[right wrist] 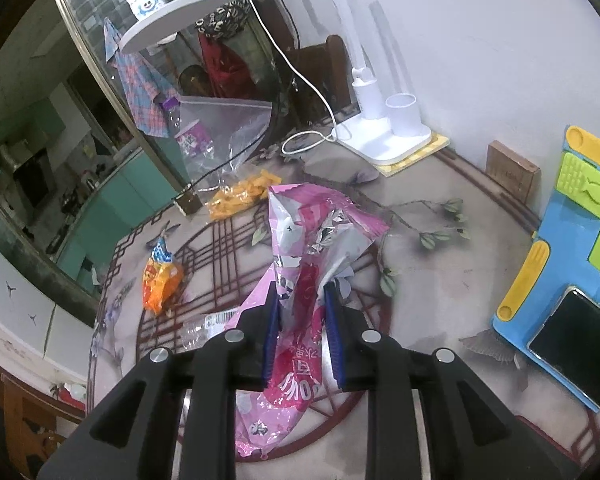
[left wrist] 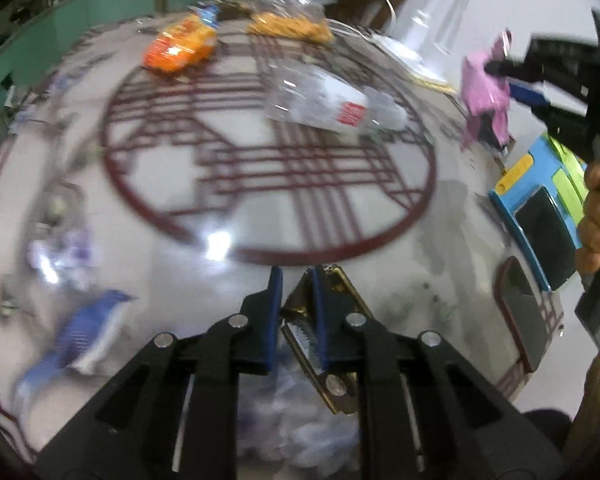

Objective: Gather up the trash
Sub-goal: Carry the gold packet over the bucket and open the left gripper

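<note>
Pink wrapper (right wrist: 300, 296) clamped in right gripper (right wrist: 301, 304) | gold wrapper (left wrist: 320, 336) clamped in left gripper (left wrist: 296, 284)

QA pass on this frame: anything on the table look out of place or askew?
Yes. A clear plastic bottle lies on its side mid-table, crumpled. An orange snack wrapper sits loose near the far edge. The right gripper holds a torn pink wrapper; the left gripper pinches a gold wrapper.

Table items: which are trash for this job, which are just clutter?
Trash:
- pink wrapper, in right gripper
- gold pack, in left gripper
- orange snack bag
- crushed clear bottle

Clutter:
- desk lamp
- phone
- blue tray
- wooden block
</note>
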{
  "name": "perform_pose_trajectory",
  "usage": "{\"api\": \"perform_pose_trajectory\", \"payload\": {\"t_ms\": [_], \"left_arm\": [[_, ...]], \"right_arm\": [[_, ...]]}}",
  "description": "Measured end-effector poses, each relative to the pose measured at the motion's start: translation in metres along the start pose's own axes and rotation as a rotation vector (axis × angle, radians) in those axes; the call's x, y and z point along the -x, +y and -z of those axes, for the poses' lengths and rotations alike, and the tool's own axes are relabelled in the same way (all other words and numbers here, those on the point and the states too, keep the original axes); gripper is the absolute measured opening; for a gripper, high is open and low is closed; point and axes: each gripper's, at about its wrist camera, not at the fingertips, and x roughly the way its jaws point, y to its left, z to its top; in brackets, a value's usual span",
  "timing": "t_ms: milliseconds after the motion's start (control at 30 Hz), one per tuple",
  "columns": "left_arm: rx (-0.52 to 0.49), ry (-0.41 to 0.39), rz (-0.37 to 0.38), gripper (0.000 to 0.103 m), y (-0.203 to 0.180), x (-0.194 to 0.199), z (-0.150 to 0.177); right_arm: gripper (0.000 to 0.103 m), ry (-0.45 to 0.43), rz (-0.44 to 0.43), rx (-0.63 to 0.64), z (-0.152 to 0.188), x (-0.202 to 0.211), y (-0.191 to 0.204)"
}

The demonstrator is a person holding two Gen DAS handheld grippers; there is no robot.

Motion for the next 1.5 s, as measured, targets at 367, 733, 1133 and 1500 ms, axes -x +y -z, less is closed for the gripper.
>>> {"api": "perform_pose_trajectory", "payload": {"t_ms": [367,733,1133,1500], "left_arm": [[-0.046,-0.131,-0.176,0.015,0.095,0.075,-0.013],[0.088,-0.188,-0.231,0.015,0.162,0.087,0.014],[0.164,-0.241,-0.173,0.015,0.183,0.106,0.017],[0.170,-0.264,-0.146,0.015,0.195,0.123,0.025]], "right_arm": [[0.021,0.029,-0.048,0.200,0.027,0.003,0.065],[0.021,-0.038,-0.021,0.429,0.066,0.024,0.134],[0.021,-0.106,-0.013,0.602,0.117,0.047,0.183],[0.021,-0.119,-0.029,0.637,0.162,0.060,0.219]]}}
